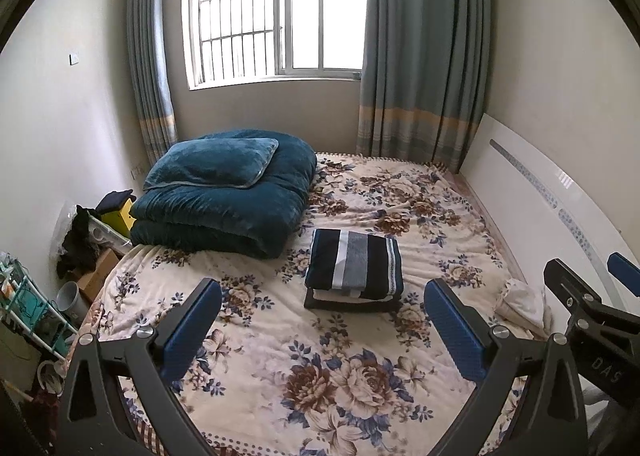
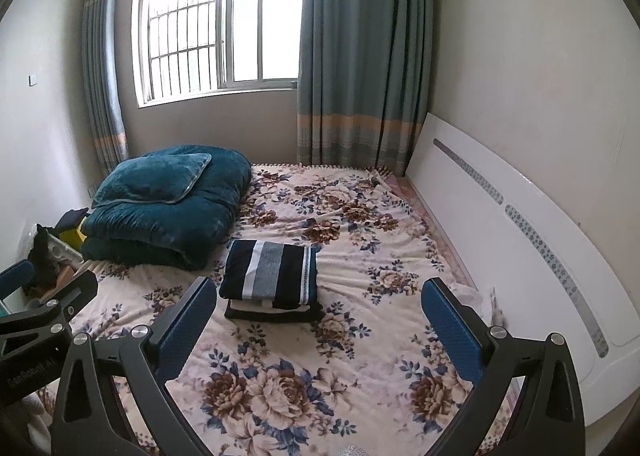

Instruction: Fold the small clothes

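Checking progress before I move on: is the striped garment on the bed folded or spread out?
Folded: the striped garment is a compact rectangle atop a small stack on the bed.

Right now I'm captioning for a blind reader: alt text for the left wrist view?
The open left gripper hangs empty above a floral bed, facing a folded stack with a striped garment on top. A teal quilt lies behind, under a window; the right gripper shows at the right edge.

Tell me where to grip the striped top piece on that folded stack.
Probably the near edge of the striped garment, coming from the near side, low along the bedspread. It lies flat atop the stack, and that layered edge faces both open grippers, left and right.
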A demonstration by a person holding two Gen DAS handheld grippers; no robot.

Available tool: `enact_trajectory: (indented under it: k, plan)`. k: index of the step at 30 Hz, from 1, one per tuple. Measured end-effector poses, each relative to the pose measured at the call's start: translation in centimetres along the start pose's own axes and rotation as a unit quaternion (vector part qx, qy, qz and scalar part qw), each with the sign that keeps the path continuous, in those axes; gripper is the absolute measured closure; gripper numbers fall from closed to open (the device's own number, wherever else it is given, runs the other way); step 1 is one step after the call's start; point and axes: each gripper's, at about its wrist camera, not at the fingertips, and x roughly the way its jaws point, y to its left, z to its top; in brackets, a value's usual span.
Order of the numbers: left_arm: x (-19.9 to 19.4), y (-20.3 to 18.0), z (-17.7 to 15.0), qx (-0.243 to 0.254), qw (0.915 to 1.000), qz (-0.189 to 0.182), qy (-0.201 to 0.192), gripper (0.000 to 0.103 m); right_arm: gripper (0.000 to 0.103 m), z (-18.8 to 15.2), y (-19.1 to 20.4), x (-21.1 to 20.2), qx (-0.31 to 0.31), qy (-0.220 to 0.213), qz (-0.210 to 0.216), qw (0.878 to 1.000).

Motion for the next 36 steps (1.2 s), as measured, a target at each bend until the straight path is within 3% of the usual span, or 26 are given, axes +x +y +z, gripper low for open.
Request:
enact_trajectory:
  k: [36]
  plan:
    - [-0.83,-0.29,0.59,-0.003,0.9999,0.011,-0.013,0.0,0.0,0.03,0.18,-0.58,0.0,0.0,0.01,1.0]
